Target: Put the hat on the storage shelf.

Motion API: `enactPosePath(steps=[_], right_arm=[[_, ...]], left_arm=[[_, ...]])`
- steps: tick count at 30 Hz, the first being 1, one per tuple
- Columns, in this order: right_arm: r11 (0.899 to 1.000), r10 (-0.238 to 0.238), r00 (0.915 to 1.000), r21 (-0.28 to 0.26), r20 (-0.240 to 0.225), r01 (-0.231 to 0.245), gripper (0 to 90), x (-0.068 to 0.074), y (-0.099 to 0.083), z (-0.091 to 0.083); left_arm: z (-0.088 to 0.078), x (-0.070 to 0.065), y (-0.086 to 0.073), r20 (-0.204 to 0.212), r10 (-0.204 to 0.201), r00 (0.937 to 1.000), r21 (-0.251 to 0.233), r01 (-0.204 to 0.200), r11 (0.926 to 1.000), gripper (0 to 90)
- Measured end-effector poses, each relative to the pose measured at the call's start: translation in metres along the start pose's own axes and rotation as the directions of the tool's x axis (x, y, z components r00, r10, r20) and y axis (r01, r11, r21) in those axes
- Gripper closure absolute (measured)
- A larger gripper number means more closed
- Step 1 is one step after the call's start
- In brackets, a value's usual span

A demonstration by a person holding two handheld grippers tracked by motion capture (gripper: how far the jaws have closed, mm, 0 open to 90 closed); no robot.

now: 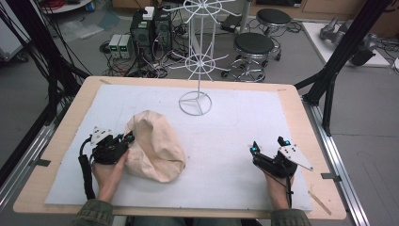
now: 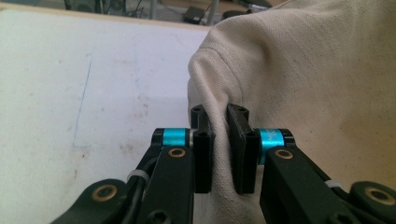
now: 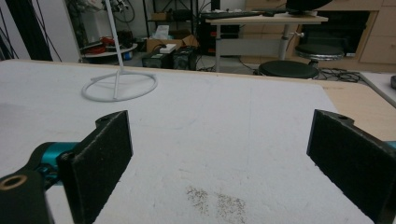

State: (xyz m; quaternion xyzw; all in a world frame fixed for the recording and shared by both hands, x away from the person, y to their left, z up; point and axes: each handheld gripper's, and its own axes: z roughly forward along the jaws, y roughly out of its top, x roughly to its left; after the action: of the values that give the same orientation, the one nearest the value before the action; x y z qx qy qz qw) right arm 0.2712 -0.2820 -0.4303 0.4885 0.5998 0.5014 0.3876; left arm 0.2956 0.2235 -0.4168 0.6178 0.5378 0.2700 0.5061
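Beige cloth bag point(image 2: 299, 84) pinched; left gripper point(image 2: 219, 135).

Table point(image 1: 301, 110): white mat point(image 1: 235, 141), cloth bag point(image 1: 155, 143), wire stand point(image 1: 195, 101)

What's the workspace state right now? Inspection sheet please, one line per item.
Surface: white mat on a wooden table; small dark speckles near the right jaws.
Job's things: beige cloth bag, crumpled, lying left of centre.
Clutter: white wire rack standing at the far middle of the mat.
Grippers: left hand-held gripper shut on a fold of the bag; right hand-held gripper open, nothing between its jaws, resting apart on the mat.
Cables: black cable trails along the left forearm.
Surroundings: stools, computers, floor wiring beyond the table.
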Motion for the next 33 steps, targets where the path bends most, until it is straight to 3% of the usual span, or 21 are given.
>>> enactPosePath(steps=[7, 14, 17, 20, 23, 25, 26, 27, 28, 29, 32, 33], right_arm=[[1.0, 0.001, 1.0, 0.002, -0.003, -0.001, 5.9, 0.0, 0.0, 0.0], [1.0, 0.001, 1.0, -0.001, -0.003, -0.001, 5.9, 0.0, 0.0, 0.0], [1.0, 0.016, 0.9999, 0.0, -0.006, -0.016, 5.9, 0.0, 0.0, 0.0], [1.0, 0.02, 0.9997, 0.0, -0.013, -0.02, 5.9, 0.0, 0.0, -0.001], [1.0, 0.006, 0.9999, -0.008, -0.015, -0.006, 5.8, 0.001, 0.0, -0.001], [1.0, 0.005, 0.9999, -0.01, -0.016, -0.005, 5.9, 0.002, 0.001, -0.002], [1.0, 0.01, 0.9998, -0.013, -0.018, -0.011, 5.9, 0.002, 0.001, -0.002], [1.0, 0.01, 0.9998, -0.014, -0.017, -0.01, 5.9, 0.003, 0.001, -0.003], [1.0, 0.012, 0.9998, -0.015, -0.017, -0.012, 5.9, 0.003, 0.001, -0.003], [1.0, 0.013, 0.9998, -0.015, -0.018, -0.013, 5.9, 0.003, 0.001, -0.003], [1.0, 0.016, 0.9997, -0.015, -0.018, -0.016, 5.8, 0.002, 0.001, -0.002], [1.0, 0.015, 0.9997, -0.015, -0.021, -0.016, 5.9, 0.002, 0.001, -0.002]], left_arm=[[-0.008, -0.001, 0.007, 0.094, 0.008, 0.9955, -0.055, -0.003, 0.9985, 80.9], [-0.018, -0.002, 0.017, 0.214, -0.019, 0.9767, -0.121, 0.046, 0.9916, 80.8], [-0.024, -0.005, 0.021, 0.274, -0.012, 0.9618, -0.149, 0.055, 0.9873, 80.8], [-0.031, -0.012, 0.028, 0.327, 0.03, 0.9445, -0.174, 0.029, 0.9843, 80.8], [-0.037, -0.02, 0.033, 0.356, 0.063, 0.9325, -0.197, 0.009, 0.9803, 80.7], [-0.041, -0.025, 0.037, 0.388, 0.073, 0.9188, -0.22, 0.015, 0.9754, 80.7], [-0.041, -0.025, 0.037, 0.388, 0.073, 0.9188, -0.22, 0.015, 0.9754, 80.7], [-0.045, -0.029, 0.042, 0.434, 0.084, 0.8972, -0.235, 0.022, 0.9717, 80.7], [-0.048, -0.032, 0.045, 0.449, 0.093, 0.8886, -0.247, 0.024, 0.9687, 80.8], [-0.048, -0.032, 0.045, 0.449, 0.093, 0.8886, -0.247, 0.024, 0.9687, 80.7], [-0.055, -0.042, 0.06, 0.496, 0.109, 0.8616, -0.289, 0.045, 0.9564, 80.7], [-0.056, -0.043, 0.063, 0.5, 0.116, 0.8583, -0.298, 0.044, 0.9536, 80.7]])
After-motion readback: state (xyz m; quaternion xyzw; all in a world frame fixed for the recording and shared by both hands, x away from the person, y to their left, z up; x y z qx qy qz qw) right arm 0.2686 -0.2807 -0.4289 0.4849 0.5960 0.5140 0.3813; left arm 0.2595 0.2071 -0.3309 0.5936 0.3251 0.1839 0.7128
